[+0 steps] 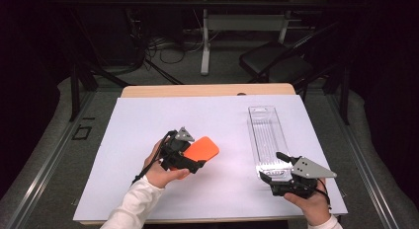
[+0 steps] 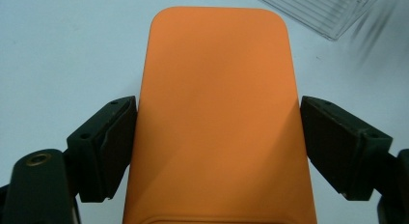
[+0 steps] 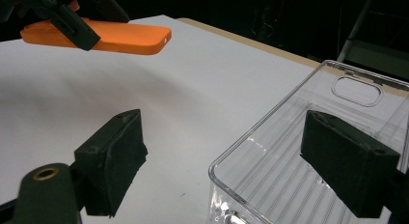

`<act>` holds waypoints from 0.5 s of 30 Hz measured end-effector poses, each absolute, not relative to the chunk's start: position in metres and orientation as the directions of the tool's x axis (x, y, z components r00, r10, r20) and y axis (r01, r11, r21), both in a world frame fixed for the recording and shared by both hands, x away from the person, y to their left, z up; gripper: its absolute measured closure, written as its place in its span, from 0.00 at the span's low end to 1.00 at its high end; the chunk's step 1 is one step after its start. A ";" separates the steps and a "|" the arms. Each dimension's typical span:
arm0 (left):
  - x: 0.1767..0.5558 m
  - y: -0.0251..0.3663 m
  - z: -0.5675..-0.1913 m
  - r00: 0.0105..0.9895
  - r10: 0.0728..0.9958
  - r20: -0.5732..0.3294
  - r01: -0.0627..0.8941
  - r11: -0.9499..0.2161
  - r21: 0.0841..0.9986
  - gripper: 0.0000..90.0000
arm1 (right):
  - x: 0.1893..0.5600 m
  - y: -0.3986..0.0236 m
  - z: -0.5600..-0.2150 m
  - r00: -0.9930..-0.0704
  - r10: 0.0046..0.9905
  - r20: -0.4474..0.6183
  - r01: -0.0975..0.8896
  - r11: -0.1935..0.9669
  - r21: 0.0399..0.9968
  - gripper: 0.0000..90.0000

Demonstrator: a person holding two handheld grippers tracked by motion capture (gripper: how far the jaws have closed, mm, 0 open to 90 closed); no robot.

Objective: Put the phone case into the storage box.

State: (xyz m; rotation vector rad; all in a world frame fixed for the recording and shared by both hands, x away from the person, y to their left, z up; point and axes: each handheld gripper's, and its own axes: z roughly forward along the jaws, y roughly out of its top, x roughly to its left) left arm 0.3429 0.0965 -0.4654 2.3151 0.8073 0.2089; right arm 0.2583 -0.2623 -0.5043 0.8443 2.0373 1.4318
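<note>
I see a matt, smooth orange case (image 2: 217, 118), a clear glossy ribbed plastic tray (image 3: 289, 175), a matt white sheet (image 1: 148, 125) over the wooden table (image 1: 207, 90), and matt black pads (image 3: 113, 156).

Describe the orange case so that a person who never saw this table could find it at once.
On the white sheet covering the table, look left of the long clear tray. The orange case is clamped between the jaws of the left gripper, lifted off the sheet. It is flat, opaque, with rounded corners, the one brightly coloured thing there.

Flat orange phone case (image 1: 203, 150) with rounded corners, lifted off the white table, near-level, clear plastic tray (image 1: 267, 135) lying lengthwise at right
</note>
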 end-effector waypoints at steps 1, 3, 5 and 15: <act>0.343 0.095 -0.464 0.798 0.600 -0.058 0.491 -0.591 0.640 0.18 | 0.259 -0.262 -0.504 -0.680 0.731 -0.053 0.200 0.254 0.946 0.16; 0.345 0.094 -0.461 0.803 0.594 -0.051 0.486 -0.602 0.634 0.18 | 0.259 -0.262 -0.502 -0.682 0.729 -0.056 0.198 0.258 0.946 0.16; 0.346 0.092 -0.458 0.807 0.588 -0.055 0.485 -0.607 0.630 0.18 | 0.259 -0.262 -0.499 -0.682 0.728 -0.072 0.190 0.271 0.944 0.16; 0.345 0.078 -0.445 0.828 0.559 -0.036 0.454 -0.632 0.629 0.18 | 0.262 -0.257 -0.488 -0.703 0.697 -0.142 0.147 0.338 0.930 0.16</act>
